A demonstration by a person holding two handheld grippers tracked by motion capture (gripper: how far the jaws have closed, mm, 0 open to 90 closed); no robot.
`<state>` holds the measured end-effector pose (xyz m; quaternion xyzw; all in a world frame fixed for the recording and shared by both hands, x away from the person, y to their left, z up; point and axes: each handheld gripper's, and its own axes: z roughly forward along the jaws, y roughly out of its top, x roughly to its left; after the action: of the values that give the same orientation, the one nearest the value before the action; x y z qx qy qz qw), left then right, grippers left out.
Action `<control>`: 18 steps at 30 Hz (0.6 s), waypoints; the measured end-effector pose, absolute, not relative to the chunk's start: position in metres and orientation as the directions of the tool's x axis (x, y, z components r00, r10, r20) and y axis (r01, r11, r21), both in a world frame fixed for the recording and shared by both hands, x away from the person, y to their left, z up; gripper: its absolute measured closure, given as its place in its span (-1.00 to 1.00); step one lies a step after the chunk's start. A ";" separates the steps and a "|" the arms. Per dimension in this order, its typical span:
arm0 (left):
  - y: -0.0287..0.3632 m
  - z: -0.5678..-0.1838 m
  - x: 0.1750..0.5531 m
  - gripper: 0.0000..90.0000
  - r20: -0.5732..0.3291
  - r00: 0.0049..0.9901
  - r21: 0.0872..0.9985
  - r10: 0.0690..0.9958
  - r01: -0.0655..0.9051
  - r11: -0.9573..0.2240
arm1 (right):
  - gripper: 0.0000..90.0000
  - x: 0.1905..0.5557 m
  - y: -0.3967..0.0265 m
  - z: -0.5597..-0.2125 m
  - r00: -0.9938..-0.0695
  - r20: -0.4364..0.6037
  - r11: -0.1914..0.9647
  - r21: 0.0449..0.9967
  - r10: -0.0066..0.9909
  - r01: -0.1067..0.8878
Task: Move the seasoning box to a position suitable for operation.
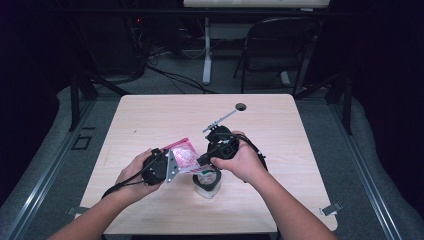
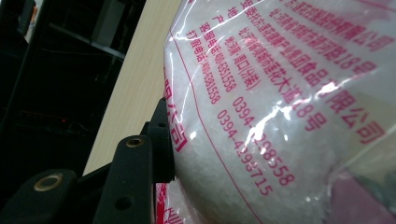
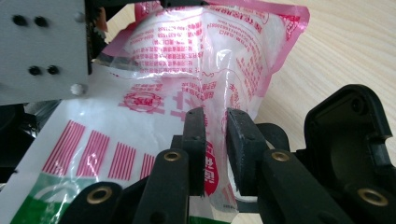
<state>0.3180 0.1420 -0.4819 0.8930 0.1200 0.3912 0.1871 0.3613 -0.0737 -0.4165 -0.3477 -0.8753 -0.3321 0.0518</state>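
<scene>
A clear plastic bag [image 1: 183, 154] with pink print and white granules inside hangs between my two grippers above the table [image 1: 150, 115]. My left gripper [image 1: 175, 165] grips the bag's full bulging part [image 2: 280, 116]; one black finger [image 2: 161, 135] presses into the film and the other is hidden behind the bag. My right gripper [image 3: 216, 135] pinches a thin fold of the bag [image 3: 201, 56] between its pads. In the high view the right gripper [image 1: 204, 161] is just right of the bag. A clear jar [image 1: 207, 184] stands on the table under the bag's lower end.
The left gripper's grey plate [image 3: 42, 46] sits close at the upper left of the right gripper view. A cable hole [image 1: 241, 106] lies near the table's far edge. A black folding chair [image 1: 280, 45] and a desk leg [image 1: 206, 50] stand beyond the table.
</scene>
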 end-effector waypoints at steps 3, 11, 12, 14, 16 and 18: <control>0.141 -0.480 0.318 0.29 0.661 0.664 0.419 0.350 0.060 -0.906 | 0.78 0.362 -0.074 -0.418 -0.750 0.322 0.540 0.539 0.577 0.646; 0.140 -0.477 0.318 0.30 0.684 0.655 0.389 0.322 0.046 -0.920 | 0.95 0.362 -0.074 -0.420 -0.753 0.309 0.549 0.535 0.581 0.642; 0.139 -0.477 0.318 0.30 0.689 0.652 0.384 0.317 0.043 -0.922 | 0.96 0.362 -0.073 -0.420 -0.752 0.308 0.548 0.535 0.583 0.643; 0.139 -0.477 0.317 0.30 0.703 0.642 0.368 0.304 0.037 -0.929 | 0.98 0.364 -0.073 -0.420 -0.758 0.296 0.565 0.524 0.581 0.638; 0.139 -0.477 0.318 0.30 0.704 0.642 0.367 0.304 0.038 -0.930 | 0.99 0.364 -0.073 -0.421 -0.755 0.298 0.557 0.530 0.583 0.639; 0.138 -0.477 0.318 0.30 0.713 0.635 0.359 0.297 0.033 -0.933 | 0.99 0.364 -0.072 -0.421 -0.755 0.293 0.558 0.530 0.586 0.639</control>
<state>0.3177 0.1383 -0.4766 0.8901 0.0926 0.4173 0.1585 0.3636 -0.0724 -0.4211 -0.3473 -0.8816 -0.3168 0.0415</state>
